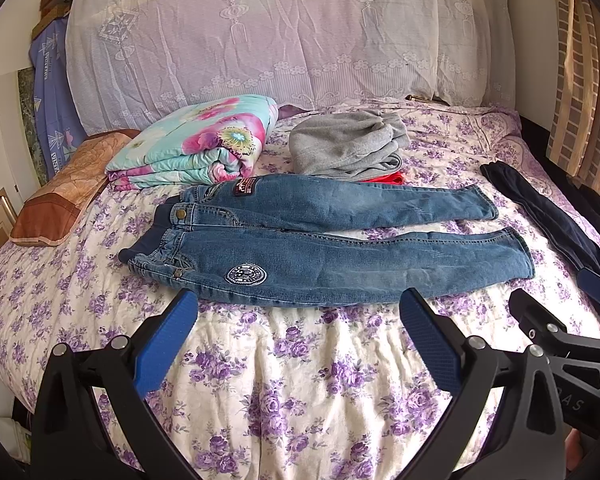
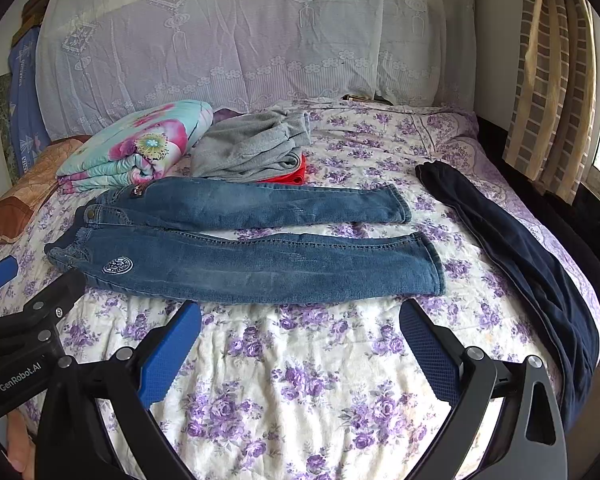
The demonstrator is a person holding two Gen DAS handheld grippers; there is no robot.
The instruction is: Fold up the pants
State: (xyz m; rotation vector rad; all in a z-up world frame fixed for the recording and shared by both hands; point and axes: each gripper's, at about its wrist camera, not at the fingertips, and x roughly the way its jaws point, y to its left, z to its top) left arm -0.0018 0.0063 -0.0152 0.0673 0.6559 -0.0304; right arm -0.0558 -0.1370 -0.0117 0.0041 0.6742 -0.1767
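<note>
Left wrist view: left gripper (image 1: 298, 320) released, empty, hovering near the blue denim jeans (image 1: 324, 236) spread flat on the floral purple bedspread (image 1: 300, 380), legs apart, ready for folding.

Right wrist view: right gripper (image 2: 300, 328) likewise spread, unloaded, facing the near leg.

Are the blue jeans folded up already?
No, the blue jeans lie flat on the bed with both legs stretched out side by side.

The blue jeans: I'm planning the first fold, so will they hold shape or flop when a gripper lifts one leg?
The blue jeans would probably drape, since they lie flat and soft. The waistband looks thicker, likely heavier.
</note>
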